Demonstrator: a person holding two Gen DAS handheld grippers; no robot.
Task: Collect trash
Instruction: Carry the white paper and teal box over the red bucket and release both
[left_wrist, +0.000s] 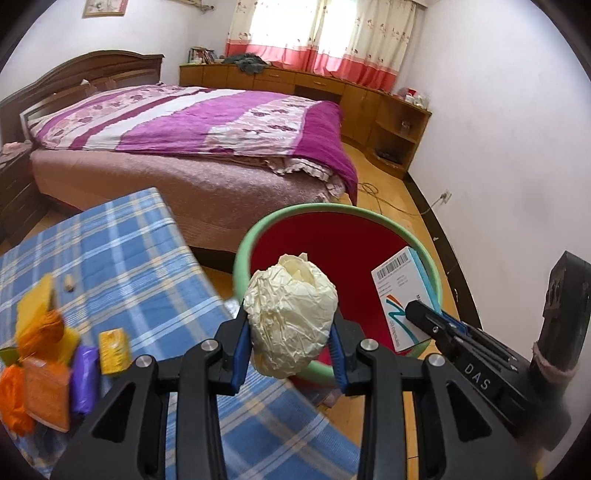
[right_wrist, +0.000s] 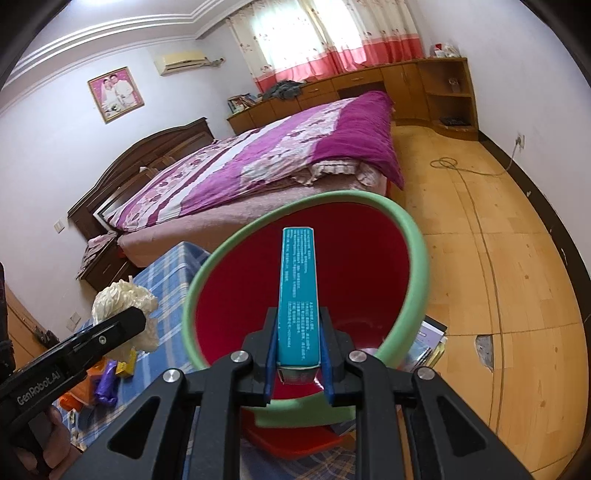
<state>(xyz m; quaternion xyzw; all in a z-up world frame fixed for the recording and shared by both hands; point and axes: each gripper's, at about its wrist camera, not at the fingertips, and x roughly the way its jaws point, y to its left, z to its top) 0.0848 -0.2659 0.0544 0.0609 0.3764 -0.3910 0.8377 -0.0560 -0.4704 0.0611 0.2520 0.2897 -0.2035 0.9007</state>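
A crumpled paper ball, light and easily crushed, sits clenched at its middle in the left claw over the green-rimmed bin. The right claw grips a stiff teal carton by its lower end above the same bin, beside the table.

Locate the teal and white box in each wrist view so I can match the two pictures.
Left wrist: the box is at right of centre, held over the bin by the right gripper.
Right wrist: it stands at centre, edge-on between the fingers.
Shared landmark: the green-rimmed red bin.
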